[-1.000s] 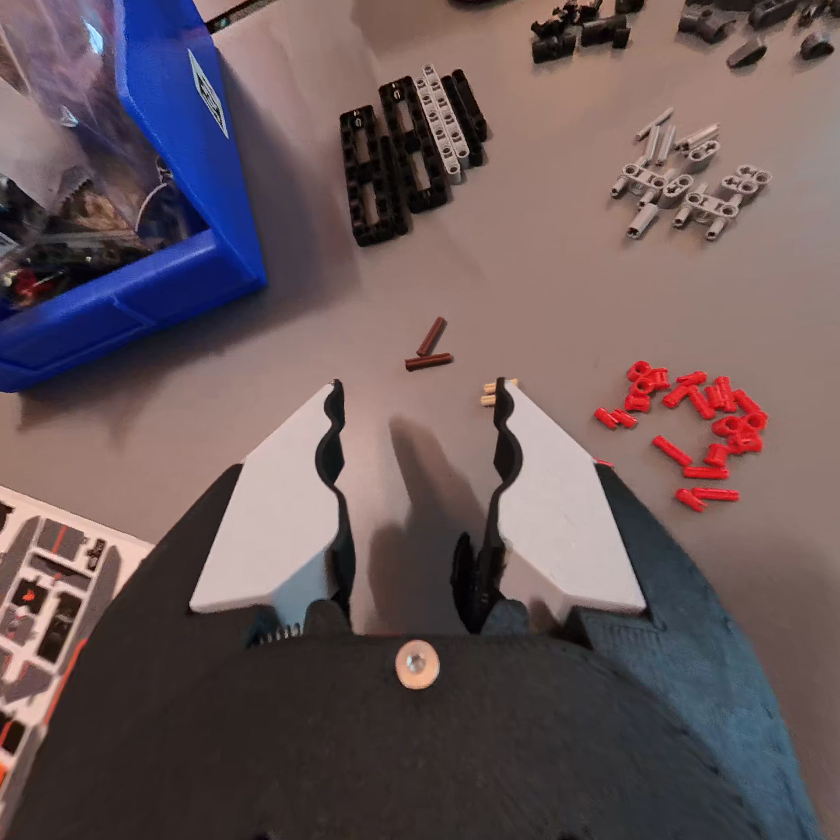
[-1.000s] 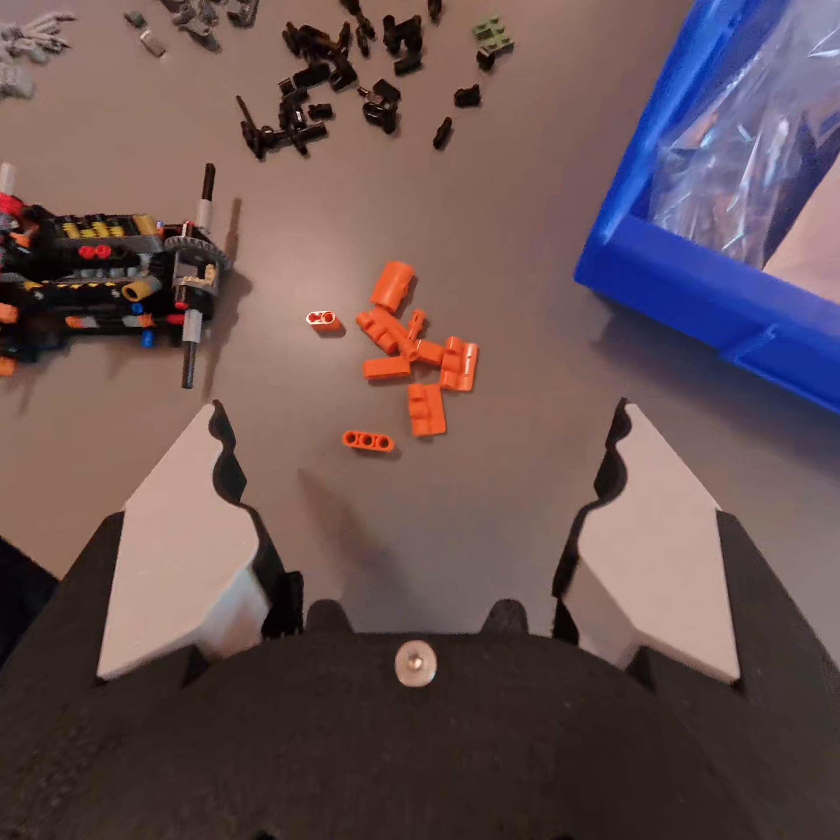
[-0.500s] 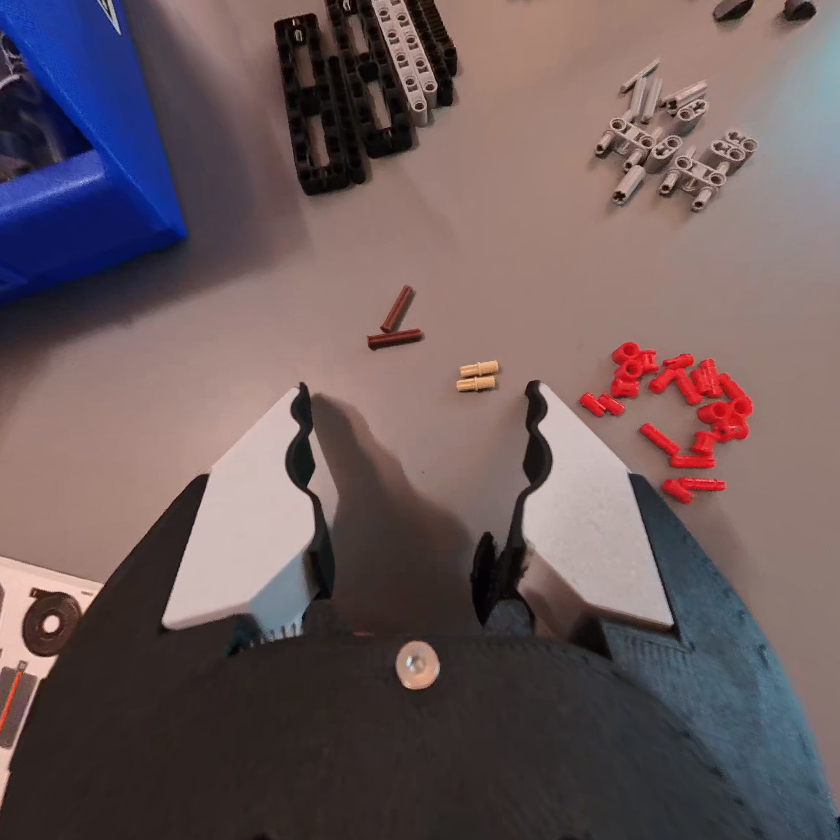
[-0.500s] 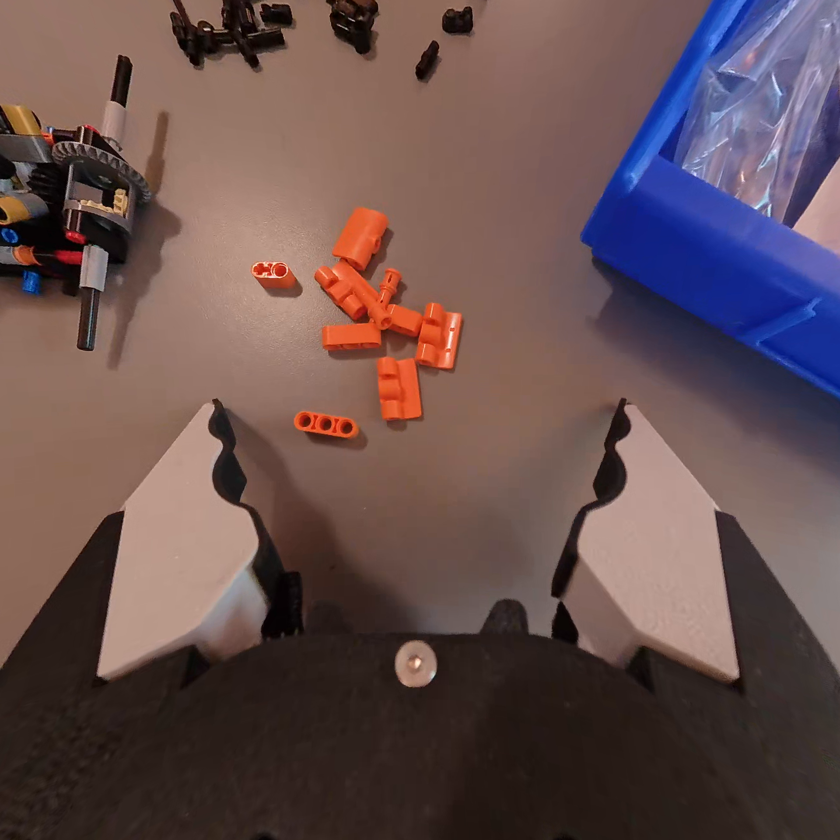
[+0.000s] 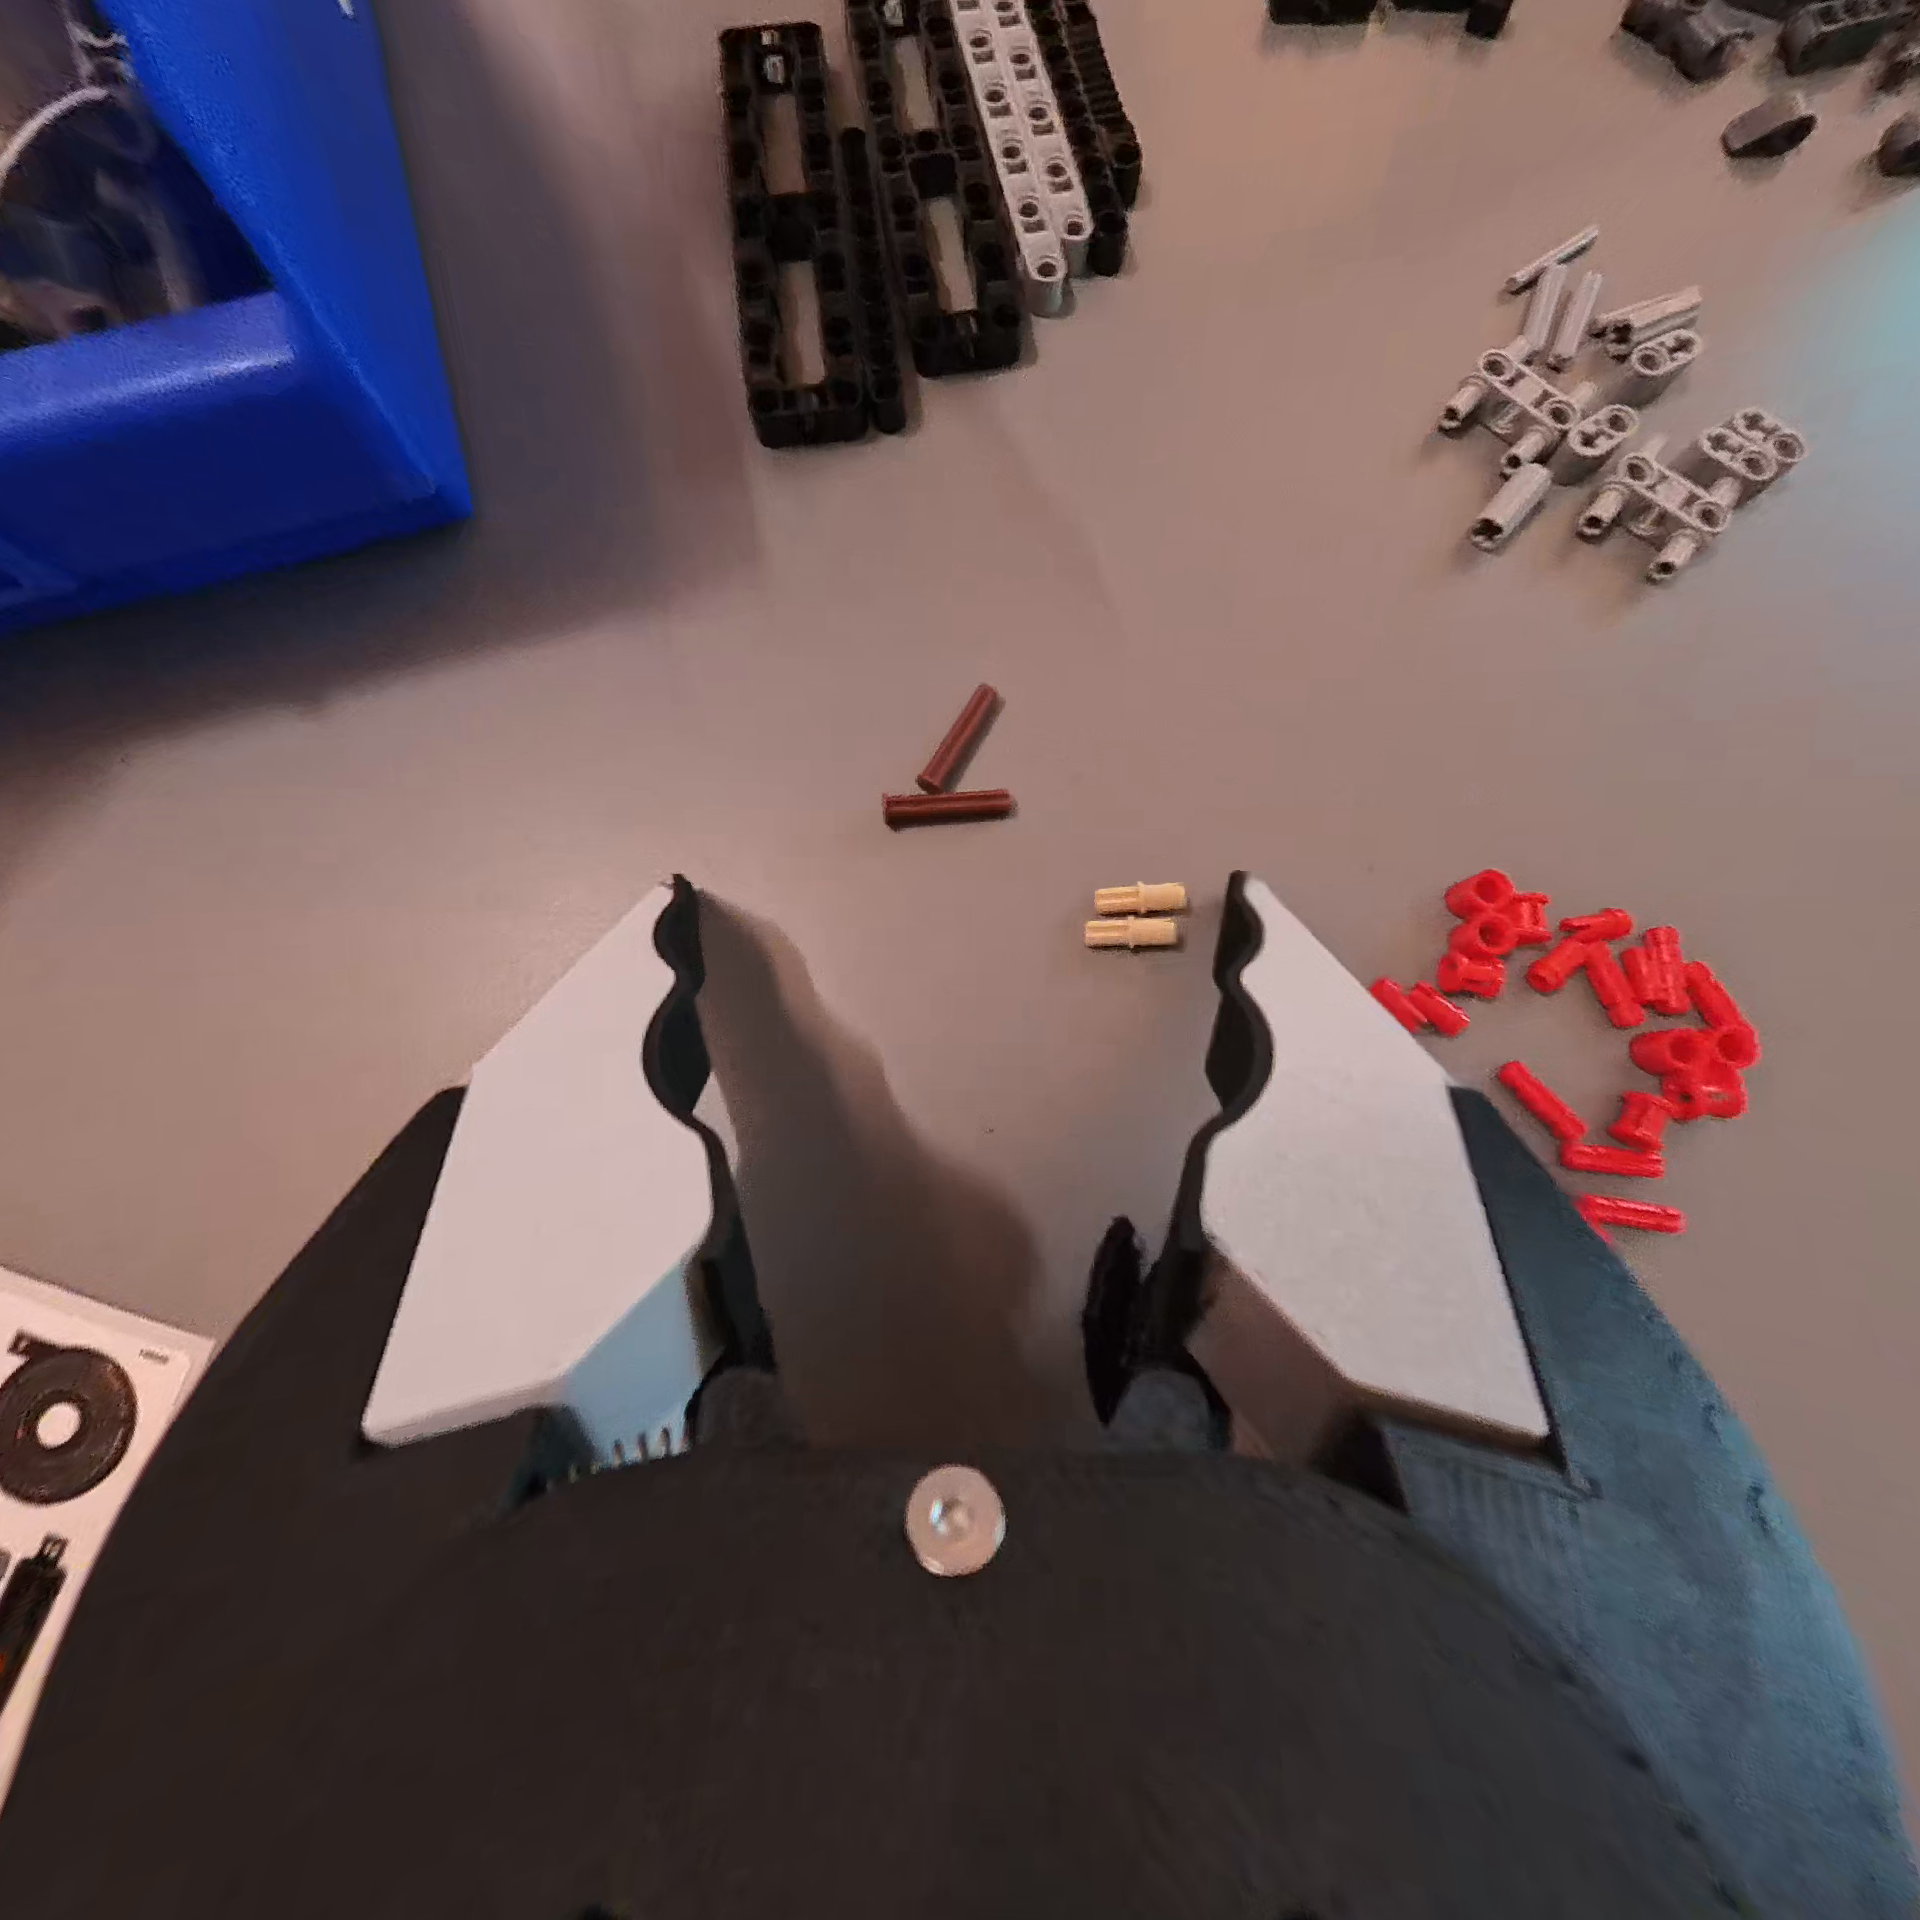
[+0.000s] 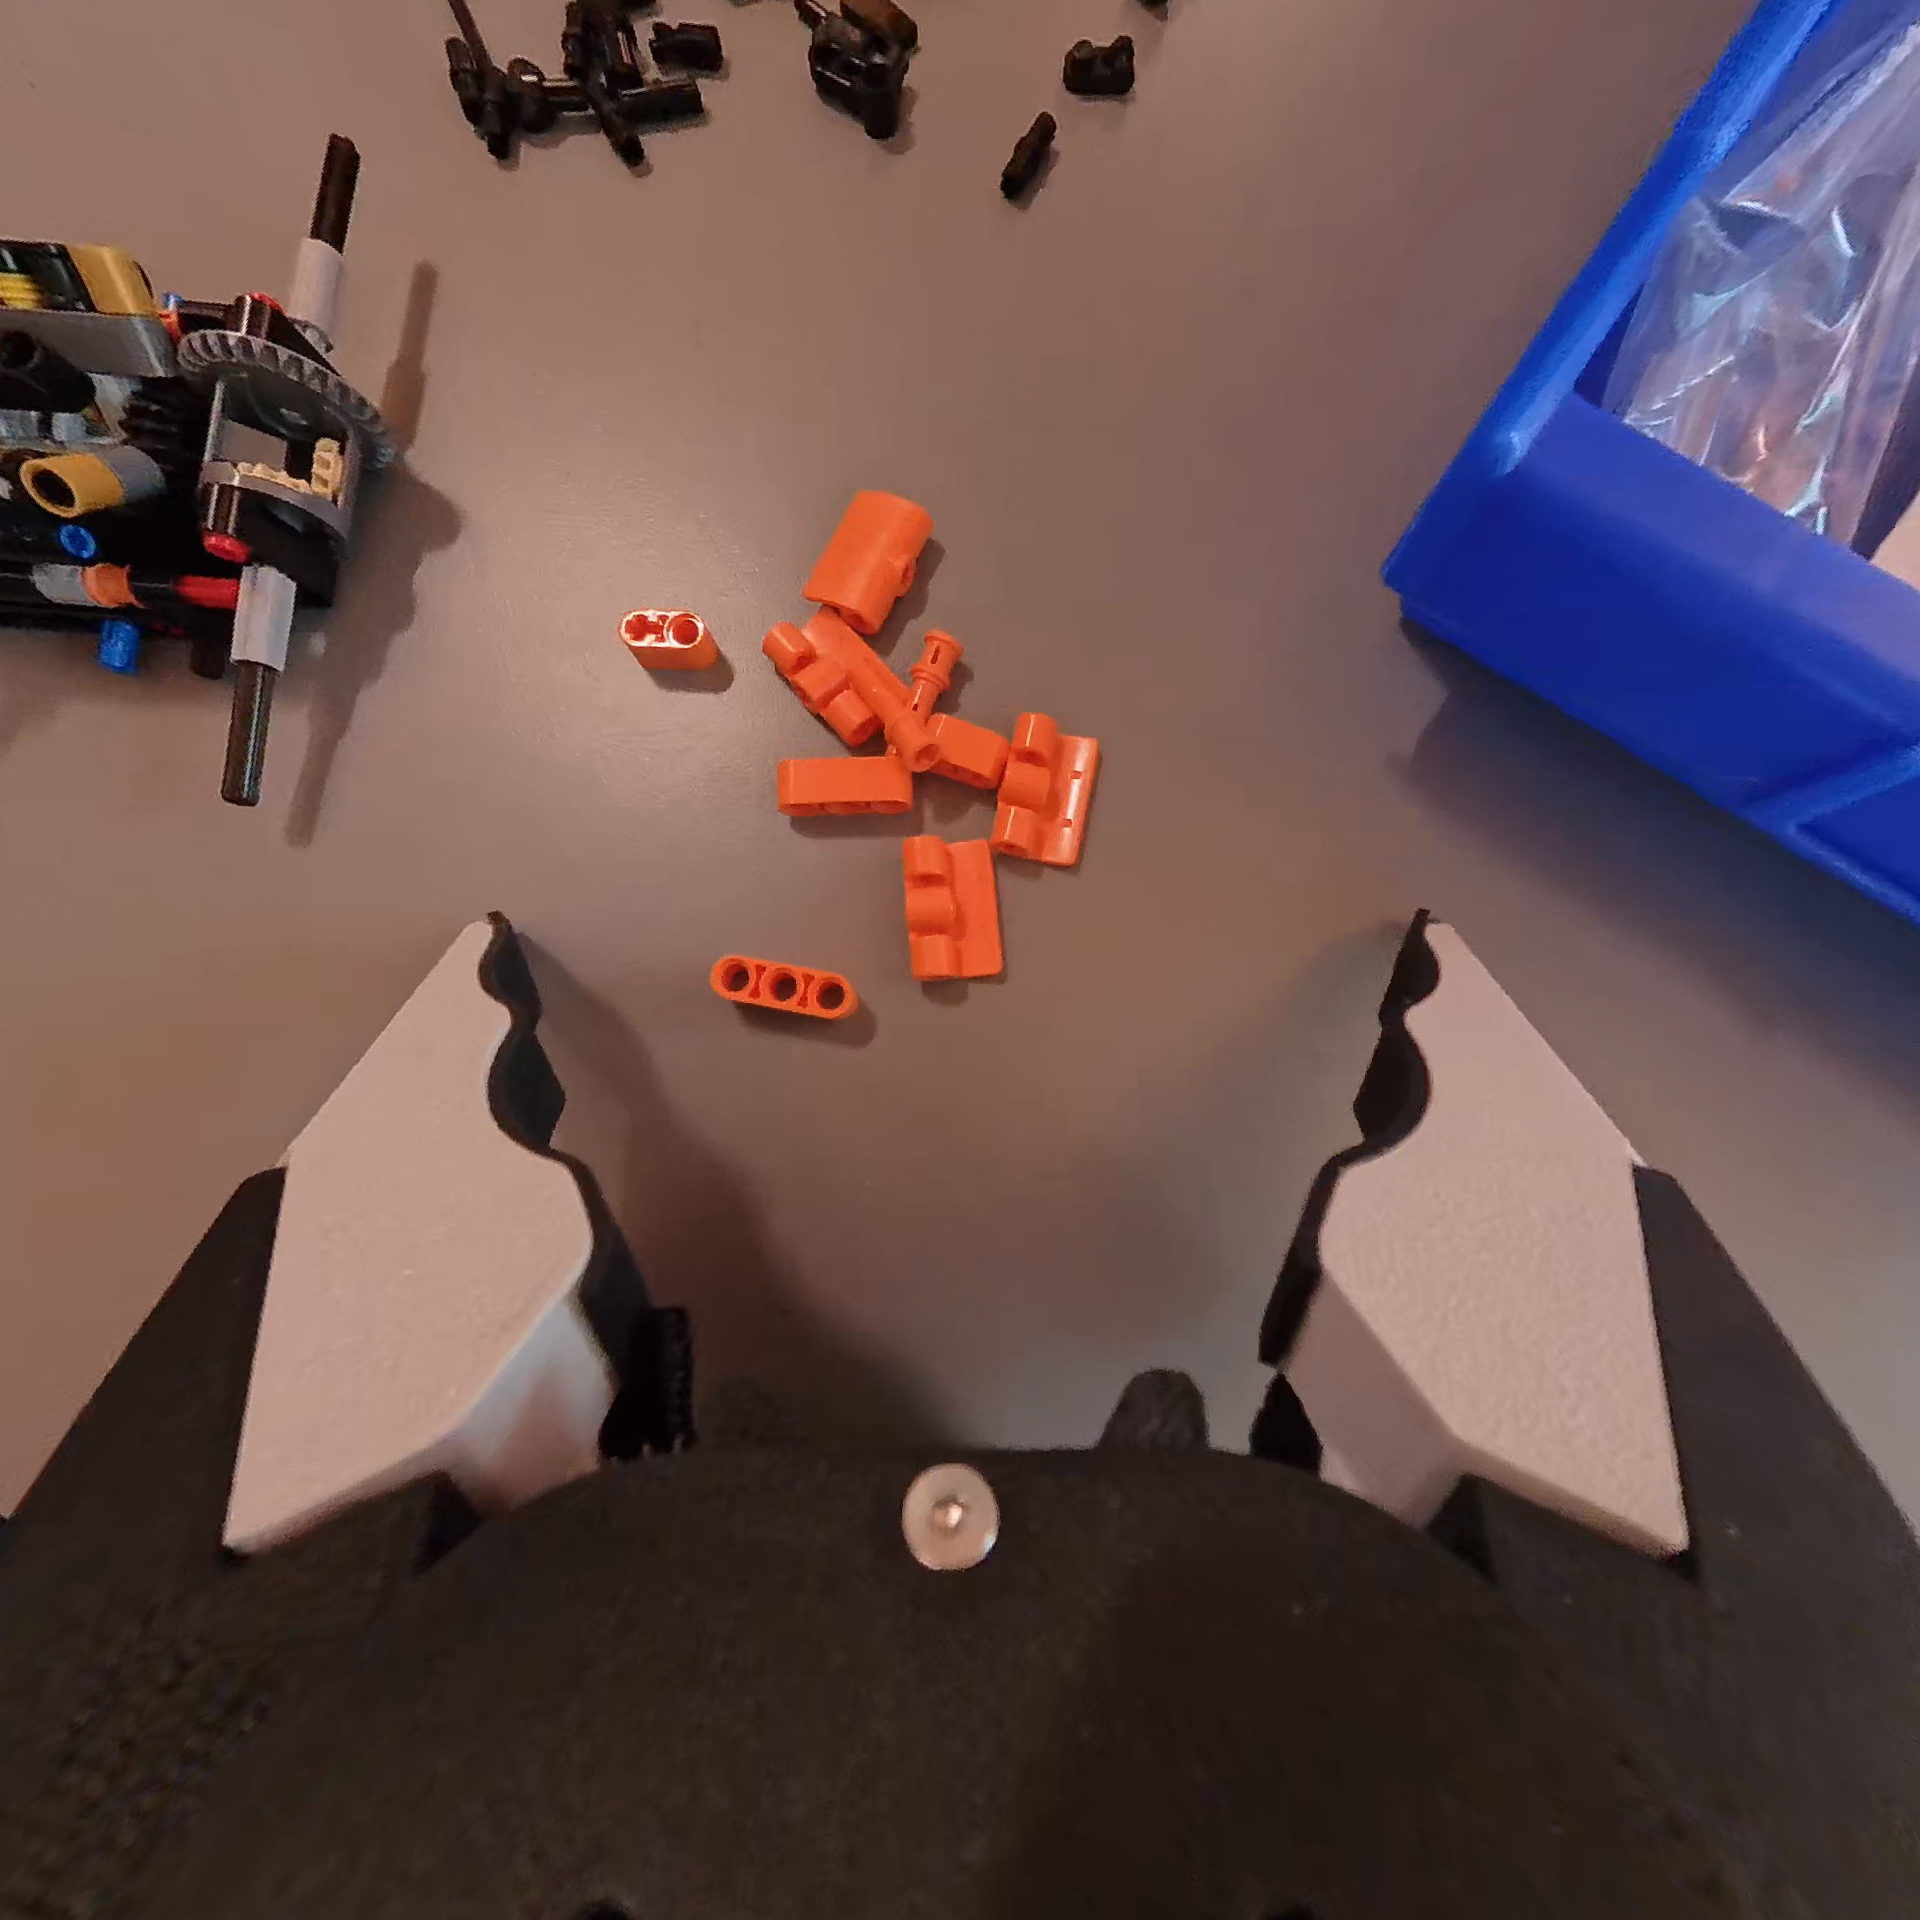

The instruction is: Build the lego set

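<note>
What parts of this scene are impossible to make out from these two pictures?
- Left wrist view: the blue bin runs off the left edge; its contents are dark and blurred.
- Left wrist view: the sticker sheet is cut by the edge and covered by the left gripper.
- Right wrist view: the half-built model is cut off at the left edge.
- Right wrist view: the black parts run past the top edge.
</note>
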The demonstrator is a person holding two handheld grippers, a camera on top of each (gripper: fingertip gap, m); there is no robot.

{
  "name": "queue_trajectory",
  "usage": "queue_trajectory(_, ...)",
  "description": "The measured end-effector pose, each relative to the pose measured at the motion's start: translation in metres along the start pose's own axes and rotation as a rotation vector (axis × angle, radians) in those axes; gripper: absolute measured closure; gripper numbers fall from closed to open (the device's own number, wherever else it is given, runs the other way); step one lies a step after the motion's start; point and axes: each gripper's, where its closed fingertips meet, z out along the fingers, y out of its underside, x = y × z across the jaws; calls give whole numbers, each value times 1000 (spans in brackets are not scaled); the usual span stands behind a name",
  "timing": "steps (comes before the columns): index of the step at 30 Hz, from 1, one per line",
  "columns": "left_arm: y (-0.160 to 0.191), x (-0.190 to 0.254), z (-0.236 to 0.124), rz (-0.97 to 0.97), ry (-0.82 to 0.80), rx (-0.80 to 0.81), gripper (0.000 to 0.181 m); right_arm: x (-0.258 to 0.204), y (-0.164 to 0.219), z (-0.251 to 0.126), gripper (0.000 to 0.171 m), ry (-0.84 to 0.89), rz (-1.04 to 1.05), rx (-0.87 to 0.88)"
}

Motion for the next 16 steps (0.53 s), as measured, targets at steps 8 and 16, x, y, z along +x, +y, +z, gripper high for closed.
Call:
queue_trajectory(8, -4, 5, 4, 19, -1, -2, 79, 4, -8, 8, 18, 14, 15, -15)
queue_trajectory(16, -15, 15, 19, 87, 78, -20, 63, 12, -10, 10, 17, -14, -14, -1)
